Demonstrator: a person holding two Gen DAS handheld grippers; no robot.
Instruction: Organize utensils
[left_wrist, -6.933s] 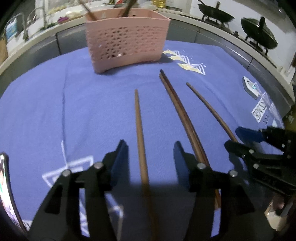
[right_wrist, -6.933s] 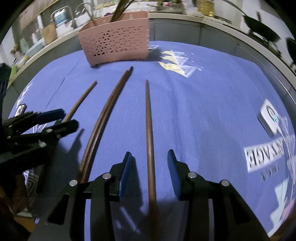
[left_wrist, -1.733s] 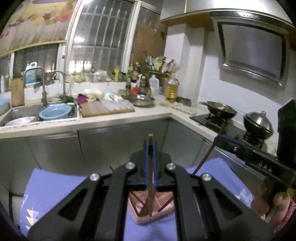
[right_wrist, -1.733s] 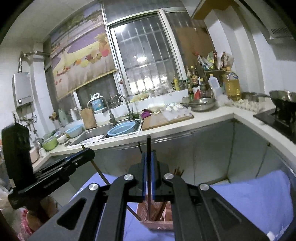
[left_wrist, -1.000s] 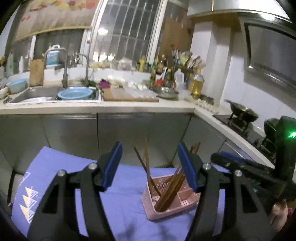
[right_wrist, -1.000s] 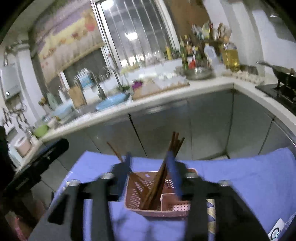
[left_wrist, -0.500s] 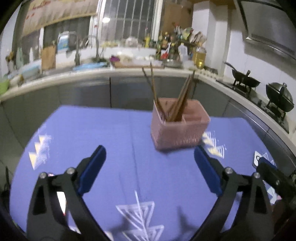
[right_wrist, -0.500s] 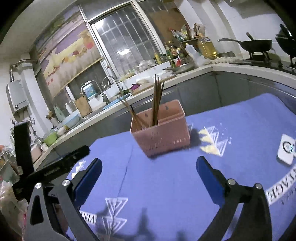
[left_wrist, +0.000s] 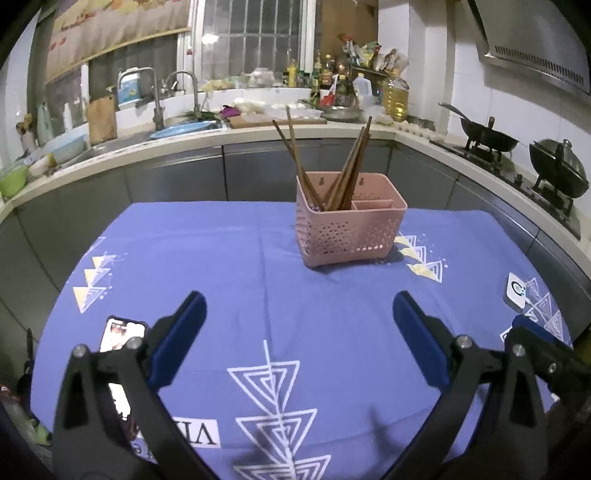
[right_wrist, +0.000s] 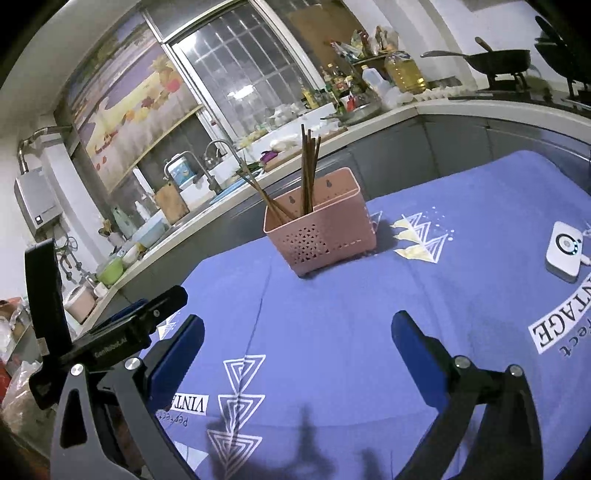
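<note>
Blue tablecloth (left_wrist: 229, 258) beneath grey kitchen counters (left_wrist: 184, 147).

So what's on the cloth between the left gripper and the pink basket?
Nothing: just bare purple cloth between the left gripper and pink basket, in the left wrist view.

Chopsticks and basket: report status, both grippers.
Left gripper open, empty. Right gripper open, empty. Chopsticks standing in pink basket. Blue cloth between: no chopsticks visible.

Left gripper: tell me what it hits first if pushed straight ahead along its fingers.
Probably the pink utensil basket holding the chopsticks. The left gripper is open, with only bare blue tablecloth between; depth is unclear, so it might meet the cloth first.
</note>
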